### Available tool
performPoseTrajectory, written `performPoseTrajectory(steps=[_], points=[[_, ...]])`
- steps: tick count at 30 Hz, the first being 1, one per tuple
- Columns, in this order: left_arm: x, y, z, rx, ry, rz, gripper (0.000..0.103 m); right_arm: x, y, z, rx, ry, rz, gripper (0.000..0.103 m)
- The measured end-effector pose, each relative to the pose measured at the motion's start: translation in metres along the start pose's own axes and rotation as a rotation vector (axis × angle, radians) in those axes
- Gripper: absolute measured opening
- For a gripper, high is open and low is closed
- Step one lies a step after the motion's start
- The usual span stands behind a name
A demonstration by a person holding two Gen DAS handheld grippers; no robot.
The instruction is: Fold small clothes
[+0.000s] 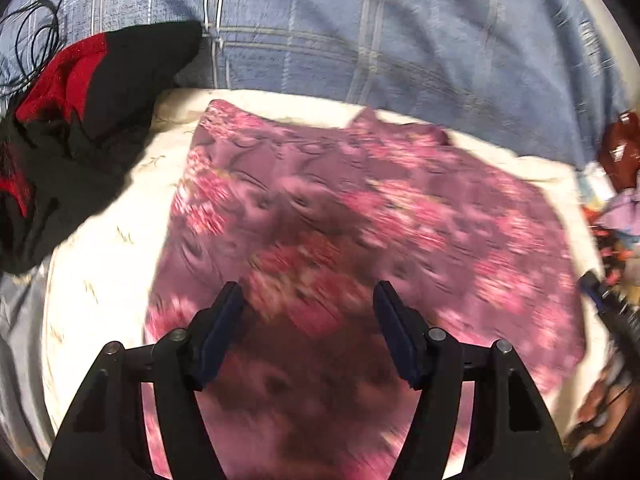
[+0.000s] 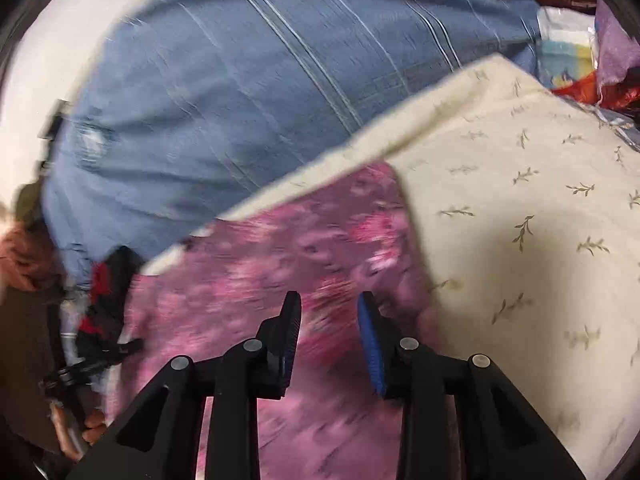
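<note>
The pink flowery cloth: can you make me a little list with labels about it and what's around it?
cloth: pink floral fabric garment, spread flat, blurred
under it: cream cushion with small leaf sprigs
behind: blue checked bedcover
left of it: black and red knitted garment, crumpled
left gripper: open, nothing between its fingers
right gripper: open, narrower gap, above the cloth
fold: not clear, too blurred

Cream leaf-print pillow [image 2: 520, 200] carries pink floral cloth [image 1: 360, 208], spread flat.
</note>
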State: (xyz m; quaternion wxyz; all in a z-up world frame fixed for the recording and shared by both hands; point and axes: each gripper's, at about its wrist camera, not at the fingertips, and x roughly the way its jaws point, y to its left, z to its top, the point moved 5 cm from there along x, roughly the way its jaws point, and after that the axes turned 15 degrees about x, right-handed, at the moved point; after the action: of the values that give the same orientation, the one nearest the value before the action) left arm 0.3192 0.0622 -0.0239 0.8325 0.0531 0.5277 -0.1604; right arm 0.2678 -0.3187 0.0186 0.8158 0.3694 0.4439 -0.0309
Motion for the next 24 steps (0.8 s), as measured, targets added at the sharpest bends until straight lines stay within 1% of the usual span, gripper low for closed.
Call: performPoseTrajectory(steps=[1, 3, 4, 5, 6, 7, 8, 9, 11, 12, 14, 16, 17, 19, 20, 21, 22, 23, 24], points=[[-0.007, -0.005, -0.005, 0.004, -0.013, 0.002, 0.067, -0.007, 0.003, -0.006, -0.017, -0.004, 0.004, 0.034], [-0.013, -0.015, -0.018, 0.027, -0.010, 0.024, 0.067, -0.008, 0.002, -0.025, -0.053, 0.001, -0.031, 0.041], [-0.011, -0.018, -0.023, 0.041, 0.007, 0.043, 0.067, -0.005, -0.008, -0.038, -0.068, 0.037, -0.076, 0.039], [-0.010, -0.020, -0.032, 0.054, 0.029, 0.057, 0.067, 0.001, -0.013, -0.045, -0.073, 0.059, -0.102, 0.040], [-0.010, -0.018, -0.035, 0.064, 0.041, 0.069, 0.067, -0.001, -0.015, -0.054, -0.091, 0.047, -0.109, 0.040], [-0.014, -0.020, -0.043, 0.079, 0.042, 0.088, 0.067, -0.009, -0.015, -0.056, -0.120, 0.026, -0.130, 0.040], [-0.018, -0.022, -0.040, 0.091, 0.033, 0.098, 0.067, -0.012, -0.011, -0.060, -0.140, 0.037, -0.161, 0.042], [-0.022, -0.024, -0.043, 0.106, 0.026, 0.109, 0.067, -0.017, -0.006, -0.066, -0.147, 0.051, -0.155, 0.042], [-0.032, -0.026, -0.052, 0.124, 0.018, 0.114, 0.067, -0.025, 0.006, -0.077, -0.157, 0.049, -0.113, 0.042], [-0.035, -0.026, -0.057, 0.127, 0.016, 0.116, 0.067, -0.029, 0.012, -0.082, -0.170, 0.048, -0.107, 0.042], [-0.039, -0.022, -0.065, 0.130, 0.023, 0.124, 0.067, -0.027, 0.025, -0.093, -0.209, 0.054, -0.105, 0.042], [-0.036, -0.018, -0.073, 0.135, 0.040, 0.138, 0.067, -0.019, 0.036, -0.105, -0.237, 0.080, -0.115, 0.042], [-0.035, -0.013, -0.076, 0.131, 0.047, 0.142, 0.067, -0.014, 0.035, -0.112, -0.242, 0.095, -0.125, 0.043], [-0.039, 0.005, -0.083, 0.088, 0.058, 0.117, 0.067, 0.000, 0.031, -0.122, -0.232, 0.119, -0.178, 0.043], [-0.042, 0.016, -0.086, 0.051, 0.051, 0.088, 0.067, 0.000, 0.032, -0.123, -0.224, 0.103, -0.192, 0.043], [-0.049, 0.030, -0.090, -0.002, 0.037, 0.045, 0.067, -0.003, 0.034, -0.124, -0.224, 0.086, -0.199, 0.046], [-0.054, 0.044, -0.095, -0.056, 0.033, 0.025, 0.067, -0.005, 0.041, -0.127, -0.233, 0.075, -0.195, 0.046], [-0.057, 0.057, -0.098, -0.098, 0.035, 0.017, 0.067, -0.008, 0.052, -0.131, -0.258, 0.069, -0.171, 0.046], [-0.059, 0.073, -0.101, -0.138, 0.033, -0.007, 0.067, -0.009, 0.068, -0.139, -0.312, 0.060, -0.147, 0.046]])
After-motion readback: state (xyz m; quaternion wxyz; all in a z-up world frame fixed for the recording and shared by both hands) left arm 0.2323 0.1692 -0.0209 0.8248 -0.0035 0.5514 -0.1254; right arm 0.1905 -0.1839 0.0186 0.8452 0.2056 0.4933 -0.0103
